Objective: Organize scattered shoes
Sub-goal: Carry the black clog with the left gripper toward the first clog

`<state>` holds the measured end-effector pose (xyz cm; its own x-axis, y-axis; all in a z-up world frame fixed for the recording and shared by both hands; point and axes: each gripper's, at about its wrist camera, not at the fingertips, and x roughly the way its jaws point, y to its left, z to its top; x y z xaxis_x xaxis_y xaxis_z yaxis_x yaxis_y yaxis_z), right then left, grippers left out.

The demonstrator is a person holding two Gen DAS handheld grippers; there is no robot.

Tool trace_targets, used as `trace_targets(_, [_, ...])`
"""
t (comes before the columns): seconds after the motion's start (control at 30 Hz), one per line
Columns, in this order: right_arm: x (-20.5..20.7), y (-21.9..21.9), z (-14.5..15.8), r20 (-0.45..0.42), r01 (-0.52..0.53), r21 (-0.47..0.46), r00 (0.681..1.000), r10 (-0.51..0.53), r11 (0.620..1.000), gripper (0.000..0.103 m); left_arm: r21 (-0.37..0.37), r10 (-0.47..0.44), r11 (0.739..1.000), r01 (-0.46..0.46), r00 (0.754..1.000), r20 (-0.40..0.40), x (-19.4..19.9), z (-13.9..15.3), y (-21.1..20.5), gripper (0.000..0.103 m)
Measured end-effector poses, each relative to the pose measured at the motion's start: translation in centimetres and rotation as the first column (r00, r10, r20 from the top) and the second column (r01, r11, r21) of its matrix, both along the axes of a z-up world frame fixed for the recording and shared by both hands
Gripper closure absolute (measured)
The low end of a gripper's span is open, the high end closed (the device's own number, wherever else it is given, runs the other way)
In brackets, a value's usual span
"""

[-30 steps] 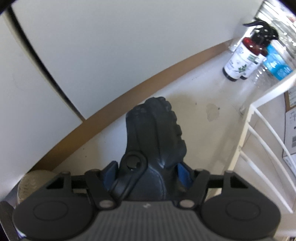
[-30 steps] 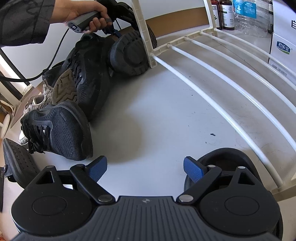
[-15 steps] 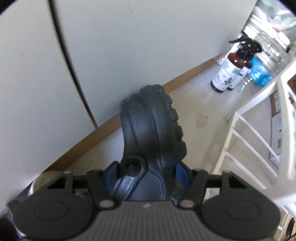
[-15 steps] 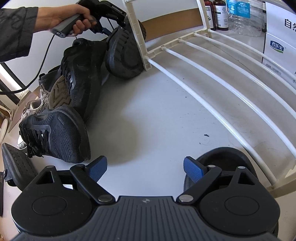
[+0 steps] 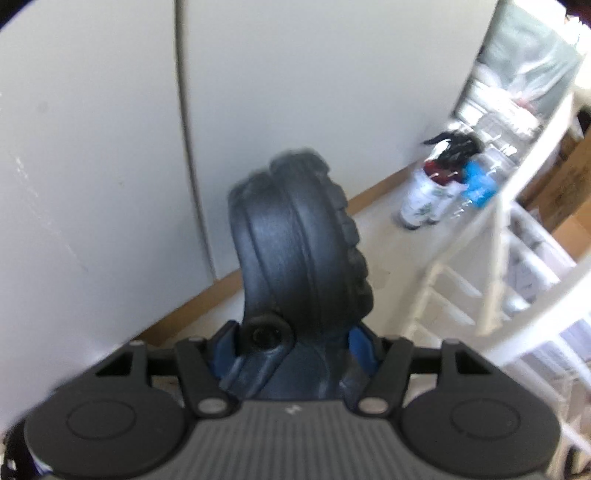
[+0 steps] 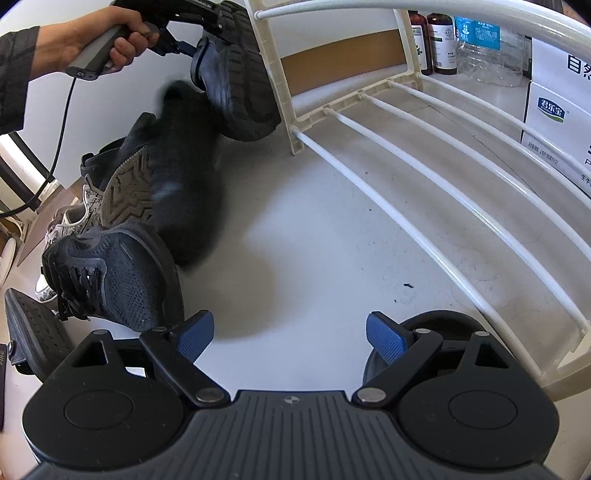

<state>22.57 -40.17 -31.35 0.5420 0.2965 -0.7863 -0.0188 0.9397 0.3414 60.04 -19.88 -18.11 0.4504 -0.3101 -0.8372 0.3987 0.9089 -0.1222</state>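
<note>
My left gripper (image 5: 291, 347) is shut on a black rubber clog (image 5: 295, 240) and holds it up in the air, toe pointing away toward the white wall. In the right wrist view a hand carries that left gripper (image 6: 207, 33), and the clog (image 6: 240, 85) hangs beside the left upright of the white shoe rack (image 6: 406, 147). Below it lies a pile of shoes: a blurred black sneaker (image 6: 184, 177), a black mesh sneaker (image 6: 122, 280) and a grey-white sneaker (image 6: 70, 221). My right gripper (image 6: 290, 336) stands open over bare floor.
A dark rounded shoe (image 6: 443, 328) lies under my right finger, by the rack's near corner. Spray bottles (image 6: 439, 44) and a cardboard box (image 6: 554, 110) stand behind the rack. A black perforated sole (image 6: 33, 332) lies at the left edge. A brown skirting runs along the wall.
My left gripper has risen with the clog, lifting it off the shoe pile and up along the rack's upright. The black sneaker beneath has shifted. The right gripper has stayed put.
</note>
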Motion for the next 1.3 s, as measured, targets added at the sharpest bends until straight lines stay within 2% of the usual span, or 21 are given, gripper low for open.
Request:
trace_targets(0.13, [-0.4, -0.1, 0.4, -0.001, 0.008, 0.000, 1.000, -0.008, 1.000, 0.010, -0.008, 0.006, 1.000, -0.006, 1.000, 0.014, -1.3, 1.5, 0.8, 0.038])
trace_targets(0.27, [-1.5, -0.1, 1.5, 0.012, 0.016, -0.006, 1.000, -0.015, 1.000, 0.010, -0.047, 0.038, 0.998, -0.036, 0.998, 0.040, -3.3, 2.9, 1.8, 0.038])
trace_targets(0.4, [-2.9, 0.2, 2.8, 0.021, 0.011, -0.019, 1.000, -0.010, 1.000, 0.010, -0.048, 0.034, 0.998, -0.032, 0.998, 0.047, -4.5, 3.0, 1.3, 0.039])
trace_targets(0.67, [-6.5, 0.8, 5.3, 0.058, -0.006, -0.042, 0.998, 0.009, 0.999, 0.010, -0.064, 0.040, 0.997, -0.037, 0.997, 0.061, -9.1, 5.0, 1.2, 0.039])
trace_targets(0.83, [-8.7, 1.3, 7.1, 0.087, -0.016, -0.065, 0.996, 0.022, 0.998, 0.010, -0.098, 0.060, 0.994, -0.053, 0.996, 0.072, -13.6, 6.4, 2.0, 0.039])
trace_targets(0.9, [-9.8, 1.6, 8.2, 0.108, -0.026, -0.077, 0.994, 0.034, 0.997, 0.010, -0.121, 0.087, 0.989, -0.080, 0.995, 0.055, -17.4, 7.8, 4.4, 0.039])
trace_targets(1.1, [-12.9, 3.3, 10.7, 0.155, -0.083, -0.105, 0.983, 0.099, 0.991, 0.010, -0.109, 0.111, 0.988, -0.109, 0.994, 0.011, -24.1, 9.2, 6.0, 0.039])
trace_targets(1.3, [-15.1, 4.1, 10.9, 0.141, -0.095, -0.045, 0.985, 0.100, 0.994, 0.010, -0.097, 0.121, 0.987, -0.126, 0.991, -0.048, -30.3, 9.8, 8.5, 0.039])
